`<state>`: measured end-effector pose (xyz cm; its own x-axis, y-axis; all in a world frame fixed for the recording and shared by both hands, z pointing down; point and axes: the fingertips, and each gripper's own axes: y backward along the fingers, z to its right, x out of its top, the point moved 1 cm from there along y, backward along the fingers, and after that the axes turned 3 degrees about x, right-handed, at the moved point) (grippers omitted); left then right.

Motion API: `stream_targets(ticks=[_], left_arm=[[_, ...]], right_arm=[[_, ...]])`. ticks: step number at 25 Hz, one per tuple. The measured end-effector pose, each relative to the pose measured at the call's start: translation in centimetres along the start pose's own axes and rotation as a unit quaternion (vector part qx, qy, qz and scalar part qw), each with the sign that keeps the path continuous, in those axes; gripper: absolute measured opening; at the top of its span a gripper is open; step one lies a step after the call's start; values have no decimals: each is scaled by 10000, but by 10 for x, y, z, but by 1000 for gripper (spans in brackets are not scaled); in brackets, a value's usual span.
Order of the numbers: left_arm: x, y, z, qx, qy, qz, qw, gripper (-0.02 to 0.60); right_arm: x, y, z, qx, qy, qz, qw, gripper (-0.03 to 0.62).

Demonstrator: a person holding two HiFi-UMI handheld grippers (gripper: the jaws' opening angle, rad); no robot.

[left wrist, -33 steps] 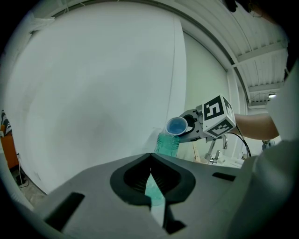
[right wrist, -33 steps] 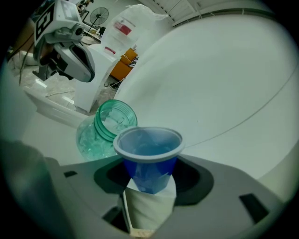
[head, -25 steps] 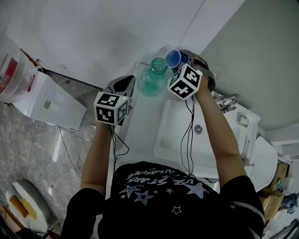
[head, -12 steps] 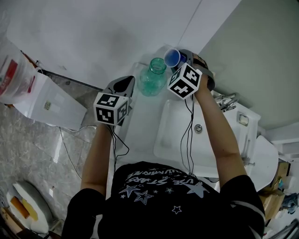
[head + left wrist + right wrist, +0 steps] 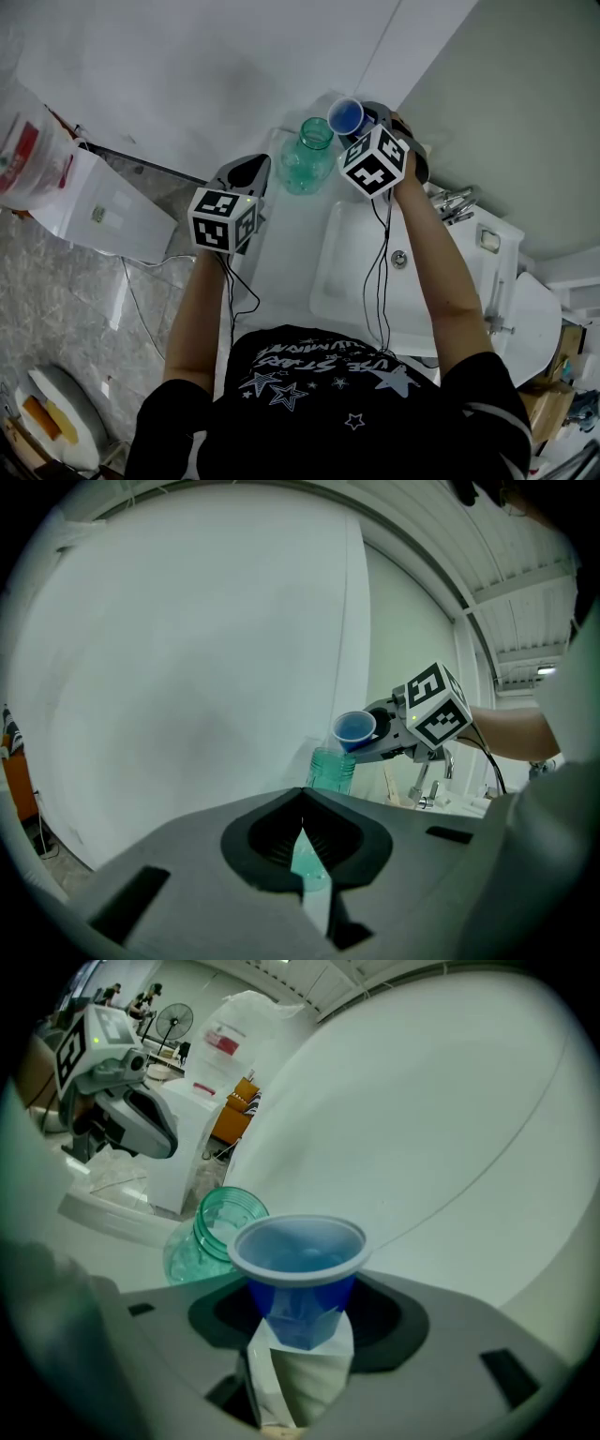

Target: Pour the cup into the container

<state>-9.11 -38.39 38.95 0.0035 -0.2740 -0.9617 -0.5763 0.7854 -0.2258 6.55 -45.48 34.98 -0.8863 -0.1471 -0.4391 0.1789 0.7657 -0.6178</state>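
Observation:
My right gripper [image 5: 360, 118] is shut on a blue plastic cup [image 5: 345, 115], holding it by its lower part just above and to the right of a green glass jar [image 5: 309, 155]. The jar stands open-mouthed on the white counter by the wall. In the right gripper view the cup [image 5: 298, 1269] sits upright between the jaws, with the jar [image 5: 211, 1237] behind it to the left. My left gripper [image 5: 251, 169] hangs left of the jar, its jaws shut with nothing between them. From the left gripper view [image 5: 302, 803] the cup [image 5: 354, 729] hovers over the jar [image 5: 330, 769].
A white sink basin [image 5: 361, 267] with a faucet [image 5: 455, 202] lies to the right of the jar. A white box [image 5: 94, 202] stands on the floor at the left. The white wall runs close behind the jar.
The right gripper has rolled a little and the cup has edged slightly left toward the jar's mouth. The left gripper has stayed put.

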Motion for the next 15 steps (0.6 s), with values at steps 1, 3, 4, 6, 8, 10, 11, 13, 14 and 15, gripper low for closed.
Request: stream_targets(ticks=[1,3,4,6,8,10,11,13,14,15], left_arm=[[0,1,1,-2,-4,3,10000,11],[1,3,1,3,-11,1,10000,11],[1,4,2,9,-14,0,10000,11],[1,6,3,22,-19,3,10000,11],[1,9,5,27,-18,5,10000,11],[-1,11,7,25,-17,-9,10000,12],[-2,13,8,25,-17,-22,10000,11],[-5,15,11,25,-16,-55,10000,12],[-7,17,13,22,-16,-71,10000,11],[-8,18,16,18,-16,-85,10000,12]], right_arm=[[0,1,-1,41,-108,56,9999,253],[1,4,-2,139,-359,194,9991,253],[1,6,-2,179,-485,259,9983,253],[-1,10,-2,219,-721,364,9965,253],[-4,15,0,229,-986,464,9938,253],[-9,20,0,267,-1350,608,9886,253],[-12,23,-1,306,-1551,686,9850,253],[-18,27,-4,373,-1824,826,9790,255],[-20,30,-6,406,-1902,915,9766,255],[-21,33,-9,443,-1966,1032,9740,255]])
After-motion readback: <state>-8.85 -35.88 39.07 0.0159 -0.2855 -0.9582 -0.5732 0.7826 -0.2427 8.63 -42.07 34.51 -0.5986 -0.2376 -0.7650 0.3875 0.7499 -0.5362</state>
